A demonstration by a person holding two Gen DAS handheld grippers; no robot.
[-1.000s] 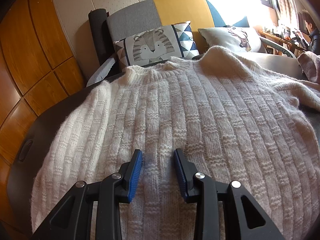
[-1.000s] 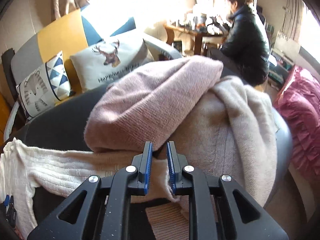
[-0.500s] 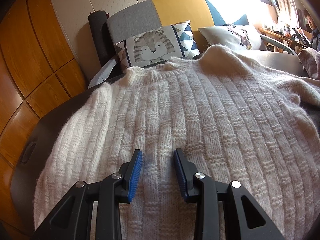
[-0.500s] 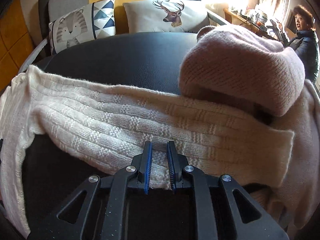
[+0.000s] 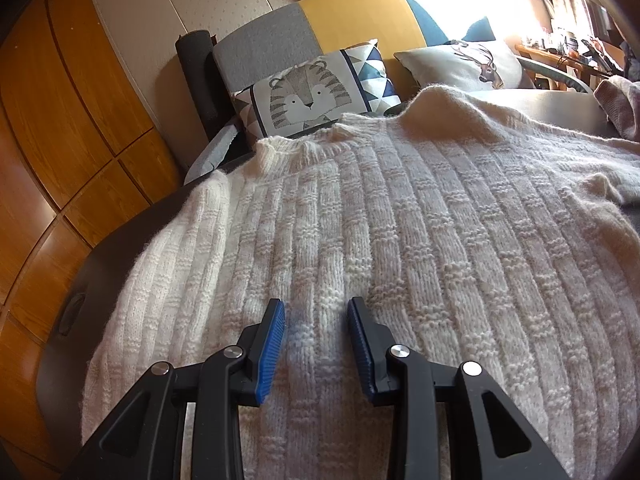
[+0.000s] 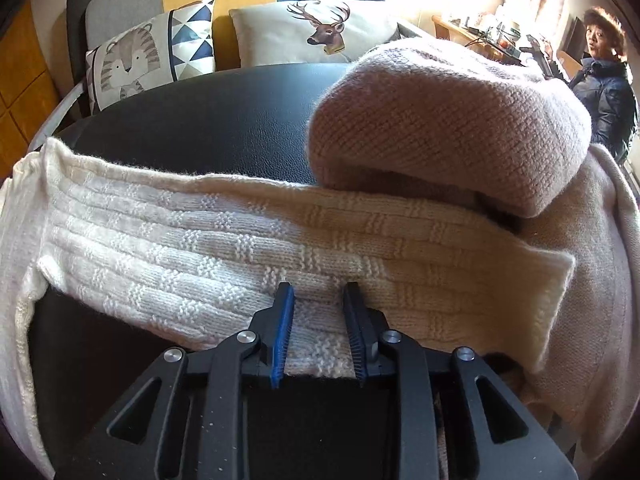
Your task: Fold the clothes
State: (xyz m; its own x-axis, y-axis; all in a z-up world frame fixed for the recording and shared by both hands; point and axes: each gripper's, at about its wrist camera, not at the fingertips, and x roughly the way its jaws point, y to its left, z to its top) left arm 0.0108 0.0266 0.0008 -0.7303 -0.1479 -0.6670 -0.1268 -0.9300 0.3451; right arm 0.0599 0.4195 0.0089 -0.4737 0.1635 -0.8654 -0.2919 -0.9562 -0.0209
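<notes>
Under both grippers: cream chunky rib-knit sweater (image 5: 400, 240) flat on black padded surface (image 6: 200, 112). L gripper (image 5: 316, 312) spread over sweater body, pinching nothing. R gripper (image 6: 318, 296) jaws opening, sleeve (image 6: 280, 248) edge between pads. Pink knit bundle (image 6: 448, 128) beyond R, on sleeve.

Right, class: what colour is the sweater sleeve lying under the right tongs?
Cream sweater sleeve, with a ribbed basket-weave knit; the right wrist view shows it best.

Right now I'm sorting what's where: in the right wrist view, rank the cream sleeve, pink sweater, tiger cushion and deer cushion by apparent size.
1. cream sleeve
2. pink sweater
3. deer cushion and tiger cushion: alike, both farther away, so unranked.
</notes>
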